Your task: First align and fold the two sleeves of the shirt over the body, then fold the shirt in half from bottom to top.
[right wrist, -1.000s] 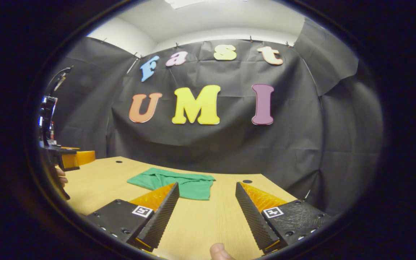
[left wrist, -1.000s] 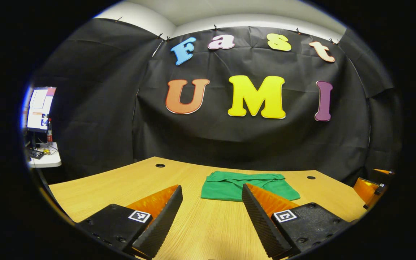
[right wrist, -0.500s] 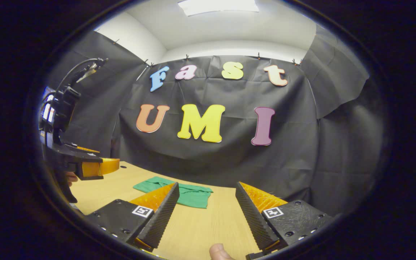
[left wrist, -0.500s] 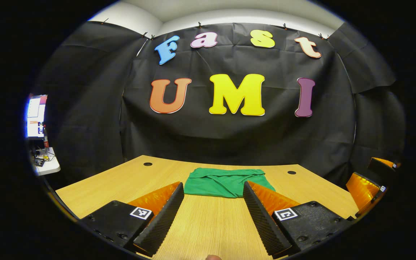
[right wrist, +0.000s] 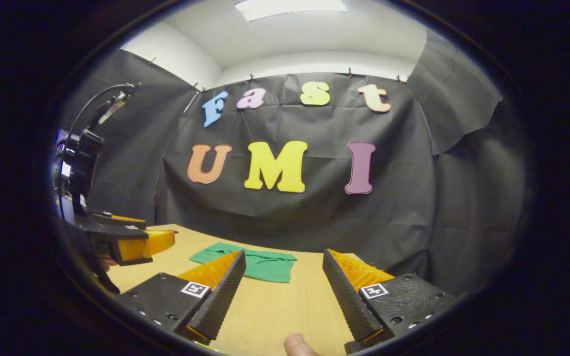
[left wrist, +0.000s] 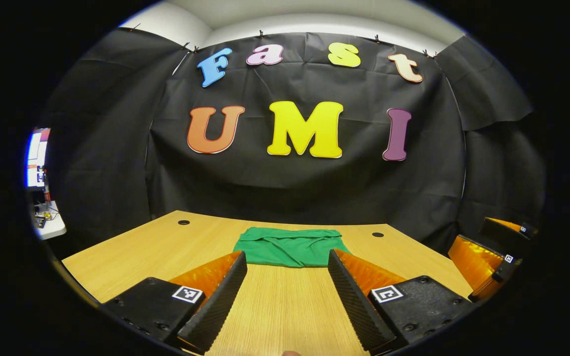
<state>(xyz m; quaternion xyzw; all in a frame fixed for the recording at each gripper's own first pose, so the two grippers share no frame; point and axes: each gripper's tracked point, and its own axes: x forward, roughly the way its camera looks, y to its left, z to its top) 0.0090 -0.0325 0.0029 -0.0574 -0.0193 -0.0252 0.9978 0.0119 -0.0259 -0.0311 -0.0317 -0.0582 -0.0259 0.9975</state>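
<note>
Green shirt (left wrist: 290, 248) lies bunched at the far table (left wrist: 285, 306) edge — left gripper (left wrist: 287, 277) and right gripper (right wrist: 281, 274), both spread wide and empty, should reach in low and pinch a sleeve each

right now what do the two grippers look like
Left gripper: black blocky housings, each bearing a small square black-and-white marker, with wedge-shaped ribbed jaws. Right gripper: the same build and markers. In the right gripper view, the left gripper's body carries a black camera mount with a looping cable.

Even, fairly bright light falls from a ceiling panel (right wrist: 290, 7) in the right gripper view; soft shadows, no glare, sharp centres, with strong fisheye bending toward the edges
</note>
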